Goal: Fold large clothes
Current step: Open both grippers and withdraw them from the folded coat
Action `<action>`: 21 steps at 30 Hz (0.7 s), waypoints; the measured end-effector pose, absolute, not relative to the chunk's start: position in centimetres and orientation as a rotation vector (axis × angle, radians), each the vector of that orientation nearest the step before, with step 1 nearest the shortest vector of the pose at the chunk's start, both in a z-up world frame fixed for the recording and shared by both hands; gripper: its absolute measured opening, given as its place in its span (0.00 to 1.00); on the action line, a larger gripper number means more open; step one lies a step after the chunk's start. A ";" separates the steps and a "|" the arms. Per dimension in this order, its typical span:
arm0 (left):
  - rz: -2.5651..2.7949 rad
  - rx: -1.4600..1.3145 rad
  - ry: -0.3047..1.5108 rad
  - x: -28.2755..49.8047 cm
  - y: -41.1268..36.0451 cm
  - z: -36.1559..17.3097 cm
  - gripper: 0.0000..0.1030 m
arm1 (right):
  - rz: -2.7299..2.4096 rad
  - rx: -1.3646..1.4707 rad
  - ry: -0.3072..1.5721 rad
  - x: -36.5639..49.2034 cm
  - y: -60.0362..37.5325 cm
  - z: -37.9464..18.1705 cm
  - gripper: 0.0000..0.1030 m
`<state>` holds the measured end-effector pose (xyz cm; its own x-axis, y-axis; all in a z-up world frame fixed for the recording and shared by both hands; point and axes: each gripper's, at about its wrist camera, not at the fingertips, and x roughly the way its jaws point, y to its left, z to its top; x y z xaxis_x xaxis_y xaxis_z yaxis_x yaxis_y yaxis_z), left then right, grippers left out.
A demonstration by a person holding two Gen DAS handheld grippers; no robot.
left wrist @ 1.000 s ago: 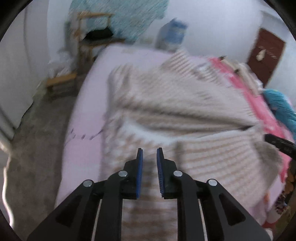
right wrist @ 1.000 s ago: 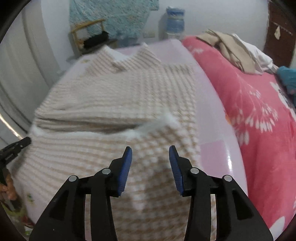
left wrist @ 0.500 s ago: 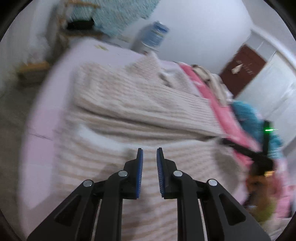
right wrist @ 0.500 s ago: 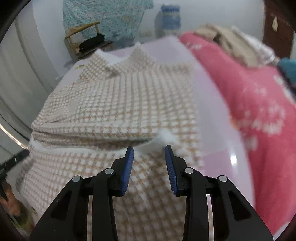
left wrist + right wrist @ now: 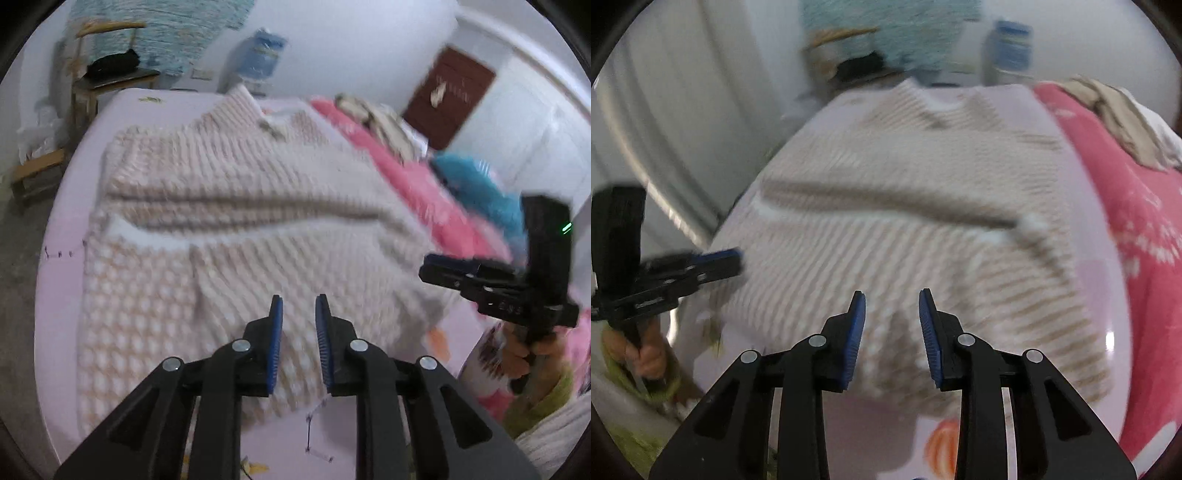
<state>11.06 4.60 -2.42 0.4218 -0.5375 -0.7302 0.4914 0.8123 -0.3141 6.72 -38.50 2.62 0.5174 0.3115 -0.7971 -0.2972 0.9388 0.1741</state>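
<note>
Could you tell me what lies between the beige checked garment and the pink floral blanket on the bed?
Only a bare strip of lilac sheet separates the garment from the blanket, clearest in the right wrist view.

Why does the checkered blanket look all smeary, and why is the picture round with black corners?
Left wrist view: the checkered blanket is smeared by motion blur, while the left claw, fixed to the camera, stays sharp. Right wrist view: blurrier still, with the checks streaked into stripes; a small glare spot shines on the lilac sheet. Both views: a fisheye lens bends the edges and leaves dark corners.
</note>
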 end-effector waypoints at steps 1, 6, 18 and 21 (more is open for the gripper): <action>-0.589 0.017 0.961 11.0 3.8 -3.5 0.17 | 0.368 0.001 1.004 6.7 -37.8 1.1 0.28; -0.533 0.033 0.978 10.5 3.8 -4.4 0.17 | 0.327 0.030 1.039 7.0 -38.1 -0.4 0.27; -0.643 0.051 0.944 6.8 2.8 -4.6 0.20 | 0.432 -0.086 0.995 4.7 -34.3 -0.4 0.26; -0.667 0.035 0.886 5.9 3.5 -3.0 0.20 | 0.479 -0.061 0.949 3.8 -34.3 1.5 0.24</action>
